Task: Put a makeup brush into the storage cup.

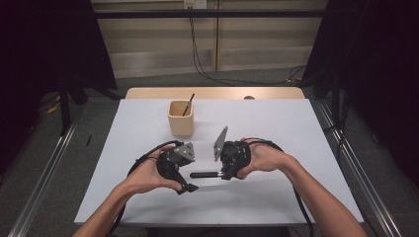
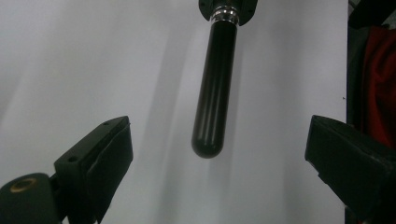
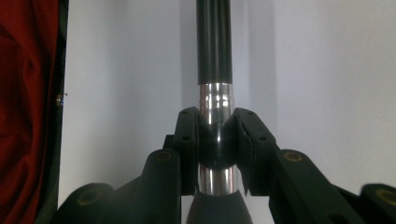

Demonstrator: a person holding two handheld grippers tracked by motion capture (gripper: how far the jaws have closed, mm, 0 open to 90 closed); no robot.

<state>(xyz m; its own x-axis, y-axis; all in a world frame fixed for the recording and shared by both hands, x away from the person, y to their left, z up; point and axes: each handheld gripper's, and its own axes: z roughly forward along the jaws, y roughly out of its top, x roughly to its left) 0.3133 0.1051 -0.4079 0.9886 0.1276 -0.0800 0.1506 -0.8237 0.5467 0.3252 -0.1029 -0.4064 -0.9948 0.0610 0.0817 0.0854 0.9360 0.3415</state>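
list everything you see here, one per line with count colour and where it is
black tool handle: 1, black with a silver band, level above the table between the two grippers, clamped at the banded end
cup: 1, light wooden, far middle of the table
stick: 1, dark, leaning in the cup
table: 1, white top, wooden strip at its far edge
cables: several, black, on the floor beyond the table
right gripper: 1, black, jaws shut on the tool handle
left gripper: 1, black, jaws wide apart, the handle's free end between them, untouched
hands: 2, one on each gripper, from the near edge
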